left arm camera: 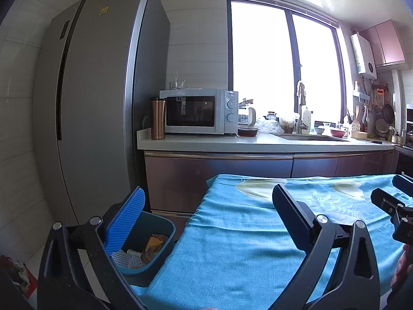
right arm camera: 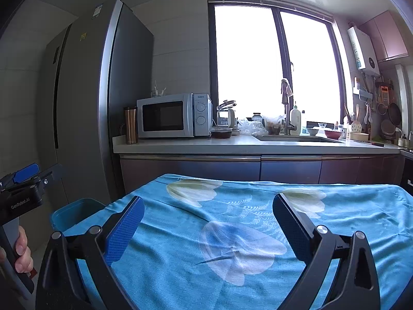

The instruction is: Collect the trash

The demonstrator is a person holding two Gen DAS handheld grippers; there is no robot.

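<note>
While both of my grippers hang empty over the blue flowered tablecloth [right arm camera: 335, 222], the teal bin [left arm camera: 155, 240] sits low off the table's left edge, directly ahead of my left gripper [left arm camera: 206, 219] and partly behind its left blue finger pad [left arm camera: 124, 222]. In the bin I can see crumpled brownish paper [left arm camera: 155, 244] and a white scrap [left arm camera: 130, 252]. Seen from my right gripper [right arm camera: 207, 222], only the bin's rim [right arm camera: 74, 213] shows, well off to the left beyond the table corner. Both sets of jaws stand wide apart, gripping nothing. No loose trash is visible on the cloth in either view. As I judge it, the left hand [right arm camera: 22, 250] is much the nearer to the bin, so any drop would fall to that side; the right would have to cross the table.
</note>
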